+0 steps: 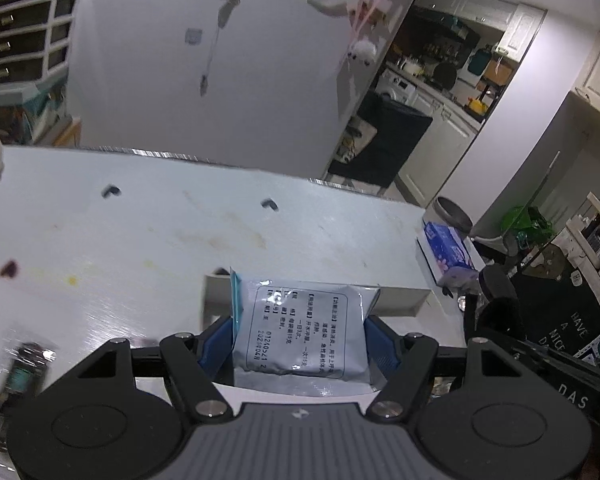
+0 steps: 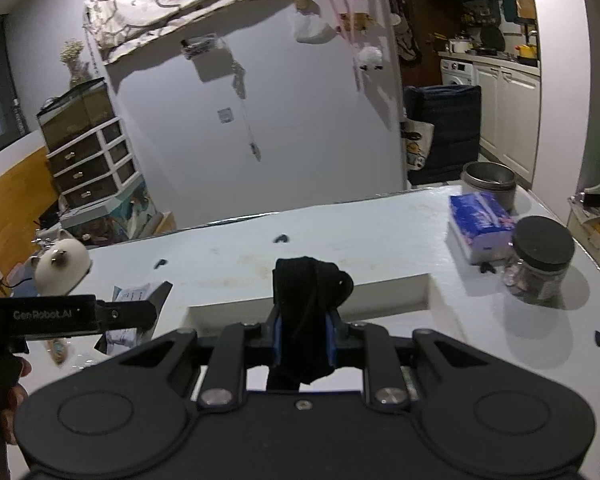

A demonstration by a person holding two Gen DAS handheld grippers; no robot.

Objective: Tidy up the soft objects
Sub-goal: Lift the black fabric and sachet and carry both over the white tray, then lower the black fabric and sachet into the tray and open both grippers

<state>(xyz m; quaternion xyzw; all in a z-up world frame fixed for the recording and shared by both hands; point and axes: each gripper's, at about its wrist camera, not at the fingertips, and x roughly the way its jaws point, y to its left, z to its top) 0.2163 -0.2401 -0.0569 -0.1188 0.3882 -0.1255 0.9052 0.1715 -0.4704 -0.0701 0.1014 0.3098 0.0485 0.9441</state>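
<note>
While both carries are under way, our left gripper [image 1: 300,332] pinches a soft silver-grey printed foil sachet [image 1: 302,332] above the white table [image 1: 140,240]; our right gripper [image 2: 303,336] squeezes a bunched black fabric strap [image 2: 306,312], apparently bound for the shallow white tray [image 2: 392,292].

Table: you see a white top [image 2: 340,240] with faint stains and small dark marks.
Recess: a rectangular cut-out [image 2: 380,292] sits in its middle.
Tissue pack: blue and white [image 2: 480,216] — far right, just in front of a metal tin [image 2: 489,178].
Jar: clear glass, black lid [image 2: 542,262], touching the tissue pack's near corner.
Ornament: a white cat-like figure [image 2: 62,266] — at your left edge.
Drawers: a white unit [image 2: 94,160] beyond the table.
</note>
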